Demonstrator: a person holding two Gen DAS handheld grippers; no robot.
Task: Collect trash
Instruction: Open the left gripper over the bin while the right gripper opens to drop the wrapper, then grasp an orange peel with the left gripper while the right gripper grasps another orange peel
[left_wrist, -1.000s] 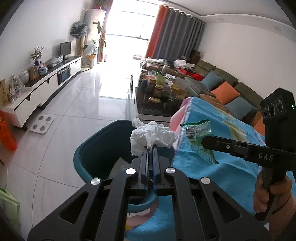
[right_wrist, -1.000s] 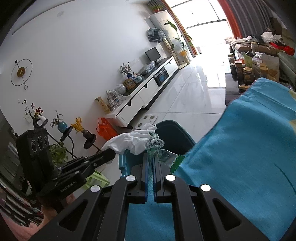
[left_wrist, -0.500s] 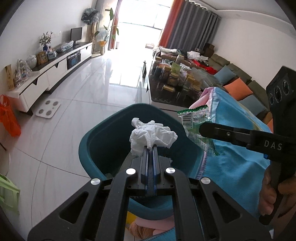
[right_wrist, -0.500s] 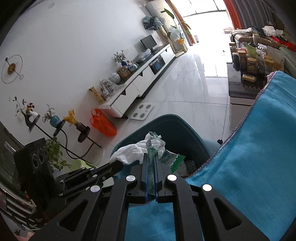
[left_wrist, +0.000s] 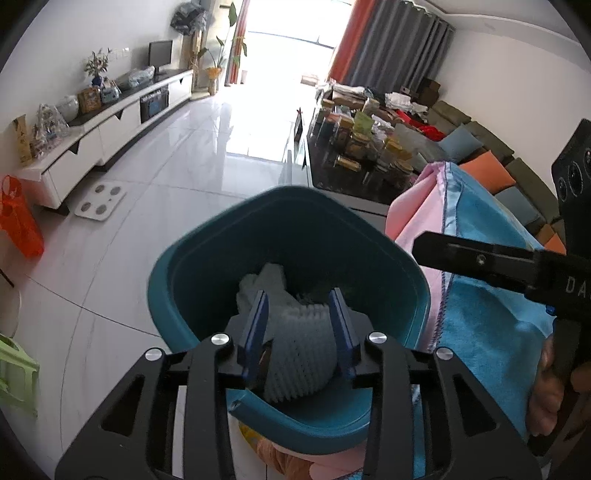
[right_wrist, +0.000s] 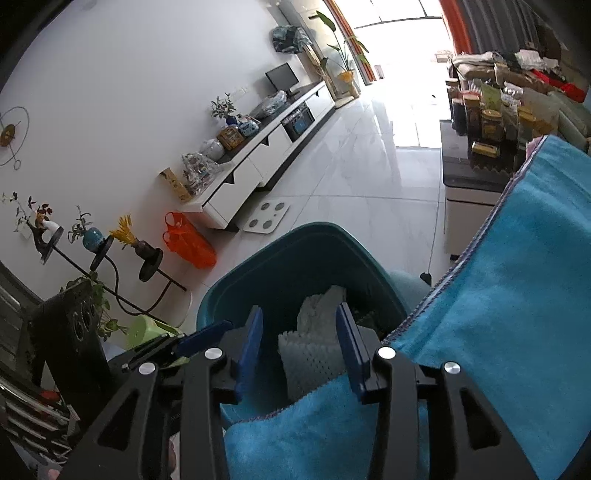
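- Trash is lying inside the teal bin (left_wrist: 192, 280): a crumpled white tissue (left_wrist: 271, 275) and a white foam net sleeve (left_wrist: 303, 354) beside it.
- The left gripper (left_wrist: 299, 325) is hanging over the bin's mouth; its jaws have just been opening and are standing spread, gripping nothing.
- The right gripper (right_wrist: 297, 341) is hovering over the same bin from the blue cloth (right_wrist: 517, 288) side; its jaws have just been opening too, pinching nothing.
- A hand (left_wrist: 546, 391) is holding the right gripper's handle.
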